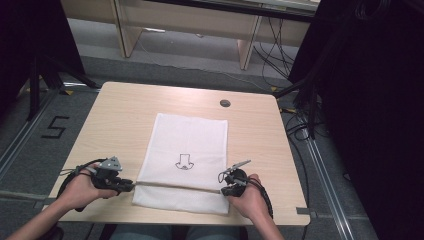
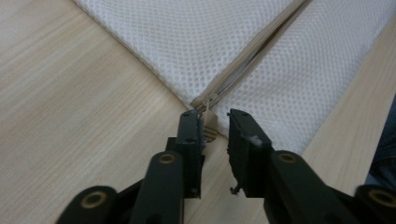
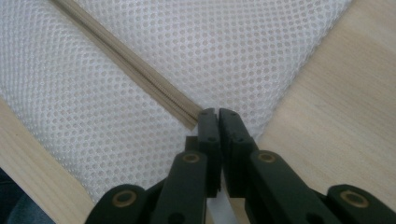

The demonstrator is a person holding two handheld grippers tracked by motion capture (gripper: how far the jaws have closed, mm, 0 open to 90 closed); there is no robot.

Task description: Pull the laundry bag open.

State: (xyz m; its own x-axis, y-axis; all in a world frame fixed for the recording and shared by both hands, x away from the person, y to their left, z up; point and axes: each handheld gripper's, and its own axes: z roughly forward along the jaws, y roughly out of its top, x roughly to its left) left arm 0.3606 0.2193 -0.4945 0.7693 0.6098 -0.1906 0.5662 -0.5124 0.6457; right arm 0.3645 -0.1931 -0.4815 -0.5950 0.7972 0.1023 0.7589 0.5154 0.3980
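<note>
Soft, light mesh bag [image 1: 186,150] lies flat mid-surface; its zipper pull [image 2: 209,125] sits between the left claw's [image 2: 215,116] parted jaws, the place to grip. Right claw [image 3: 218,113] pinches the bag's opposite zipper end.

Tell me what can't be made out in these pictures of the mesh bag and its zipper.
- Zipper pull: left gripper view, partly behind the left tongs.
- What the right tongs pinch: right gripper view, hidden between the closed jaws at the mesh bag edge.
- Small printed drawing: high view, too small to identify.
- Bag contents: mesh hides them.
</note>
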